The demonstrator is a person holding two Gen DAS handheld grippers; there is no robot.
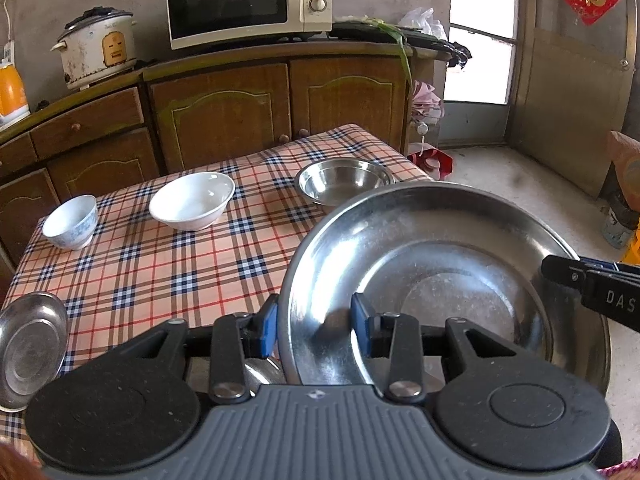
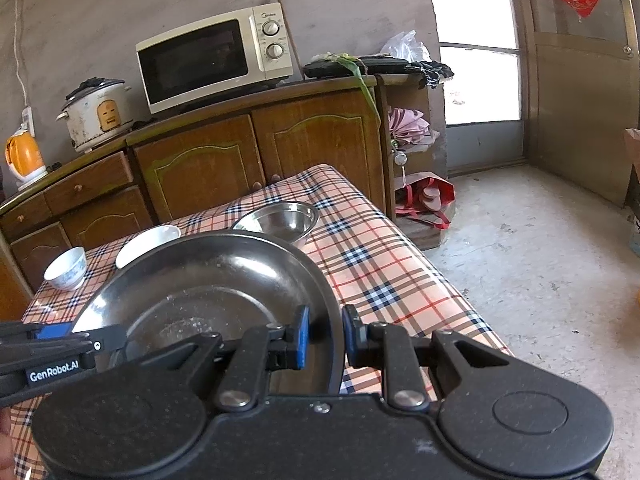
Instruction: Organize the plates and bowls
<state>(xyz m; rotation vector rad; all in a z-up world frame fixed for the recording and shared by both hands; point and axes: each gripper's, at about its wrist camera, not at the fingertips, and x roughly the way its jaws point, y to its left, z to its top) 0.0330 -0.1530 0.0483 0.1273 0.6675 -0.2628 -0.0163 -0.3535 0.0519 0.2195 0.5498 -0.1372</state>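
A large steel plate (image 1: pixel 440 280) (image 2: pixel 208 280) is held between both grippers, tilted a little, above the checked table near its right edge. My left gripper (image 1: pixel 314 320) is shut on the plate's left rim, one blue pad outside and one inside. My right gripper (image 2: pixel 326 336) is shut on the opposite rim in the same way. Each gripper shows in the other's view: the right gripper (image 1: pixel 560 272) and the left gripper (image 2: pixel 80 336). On the table stand a steel bowl (image 1: pixel 344 184) (image 2: pixel 280 220), a white bowl (image 1: pixel 192 200) (image 2: pixel 148 244) and a small blue-patterned bowl (image 1: pixel 72 222) (image 2: pixel 66 268).
A small steel plate (image 1: pixel 30 348) lies at the table's near left edge. Behind the checked table (image 1: pixel 160 272) runs a wooden cabinet (image 1: pixel 224 112) with a microwave (image 1: pixel 248 4) and a rice cooker (image 1: pixel 98 48). Bare concrete floor (image 2: pixel 540 280) lies to the right.
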